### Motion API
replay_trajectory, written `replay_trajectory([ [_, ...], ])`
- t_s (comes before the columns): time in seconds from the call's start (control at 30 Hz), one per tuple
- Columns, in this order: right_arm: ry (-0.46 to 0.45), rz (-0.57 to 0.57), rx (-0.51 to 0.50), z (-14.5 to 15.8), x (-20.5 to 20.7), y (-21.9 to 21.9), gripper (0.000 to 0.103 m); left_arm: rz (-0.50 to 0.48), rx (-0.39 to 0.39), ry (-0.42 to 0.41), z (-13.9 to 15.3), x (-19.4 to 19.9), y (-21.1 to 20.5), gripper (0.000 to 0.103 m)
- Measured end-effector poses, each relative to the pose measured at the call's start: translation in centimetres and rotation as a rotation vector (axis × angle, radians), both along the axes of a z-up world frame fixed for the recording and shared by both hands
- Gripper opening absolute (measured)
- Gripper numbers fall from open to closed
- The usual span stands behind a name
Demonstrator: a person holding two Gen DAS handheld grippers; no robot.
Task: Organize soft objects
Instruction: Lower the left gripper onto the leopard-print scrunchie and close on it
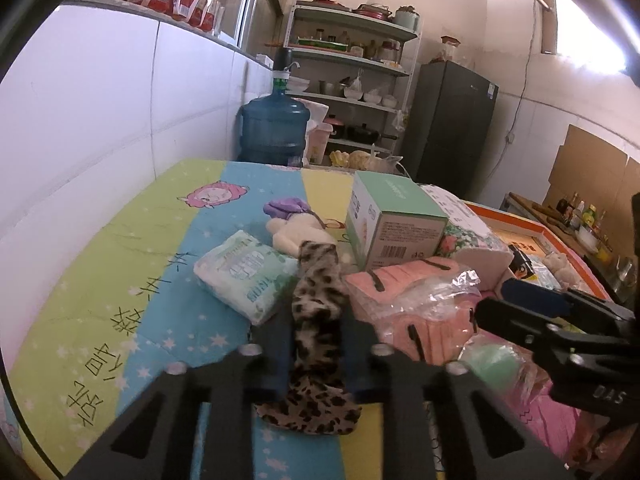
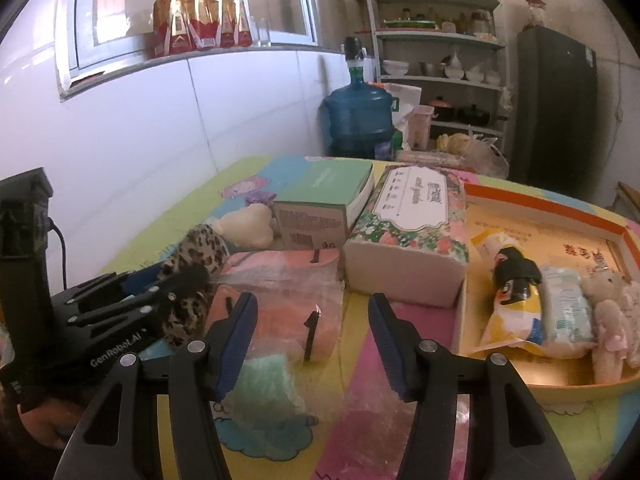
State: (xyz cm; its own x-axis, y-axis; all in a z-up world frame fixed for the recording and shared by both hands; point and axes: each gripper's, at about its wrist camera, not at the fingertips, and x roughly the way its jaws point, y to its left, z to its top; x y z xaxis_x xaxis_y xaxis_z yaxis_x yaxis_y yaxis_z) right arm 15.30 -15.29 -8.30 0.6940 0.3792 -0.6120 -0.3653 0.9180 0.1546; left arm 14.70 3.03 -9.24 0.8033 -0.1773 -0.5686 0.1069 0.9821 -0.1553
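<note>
Your left gripper (image 1: 316, 320) is closed on the leopard-print fabric piece (image 1: 318, 300); the cloth runs up between the two fingers and its tail bunches on the worktop (image 1: 120, 280) below, so this is the pick-and-carry step for that item. Your right gripper (image 2: 312, 340) is wide open, holding nothing, hovering over the mat in front of the bagged pink cloths (image 2: 280, 280). The orange-rimmed tray (image 2: 540, 216) on the right looks like the collection spot: it already holds a yellow snack-style pouch (image 2: 512, 316), a small tissue pack (image 2: 568, 308) and a beige teddy (image 2: 612, 300). Still out on the worktop are the green-white tissue pack (image 1: 244, 276), the cream plush (image 1: 296, 232) with a purple piece (image 1: 286, 206) behind it, and the pink cloths. The green carton (image 1: 394, 216) and floral tissue box (image 2: 408, 236) stand between the left side and the tray. Next move, my guess: lift the fabric clear so the tail doesn't drag, carry it over or around those boxes and the crinkly bag, then release in a bare part of the tray. The right gripper could take the bagged cloths meanwhile; keep the two from colliding, they're close.
</note>
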Motion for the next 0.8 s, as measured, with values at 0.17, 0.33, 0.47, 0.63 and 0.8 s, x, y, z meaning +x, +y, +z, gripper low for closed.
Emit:
replay_trajectory([
  [0.17,0.028,0.004,0.020,-0.6,1.2,0.1,0.059,-0.009,0.009,-0.027,0.8,-0.6,0.2,0.014],
  [0.33,0.078,0.012,0.054,-1.3,2.6,0.1,0.059,-0.006,0.032,-0.053,1.5,-1.0,0.3,0.014],
  [0.47,0.128,0.054,0.105,-1.8,3.4,0.3,0.059,-0.005,0.032,-0.053,1.5,-1.0,0.5,0.014],
  [0.63,0.137,0.089,0.107,-1.7,3.1,0.8,0.017,-0.005,0.029,-0.052,1.5,-1.0,0.6,0.014],
  [0.8,0.092,0.124,0.083,-0.9,2.0,1.8,0.008,-0.002,0.028,-0.053,1.5,-1.1,0.5,0.014],
])
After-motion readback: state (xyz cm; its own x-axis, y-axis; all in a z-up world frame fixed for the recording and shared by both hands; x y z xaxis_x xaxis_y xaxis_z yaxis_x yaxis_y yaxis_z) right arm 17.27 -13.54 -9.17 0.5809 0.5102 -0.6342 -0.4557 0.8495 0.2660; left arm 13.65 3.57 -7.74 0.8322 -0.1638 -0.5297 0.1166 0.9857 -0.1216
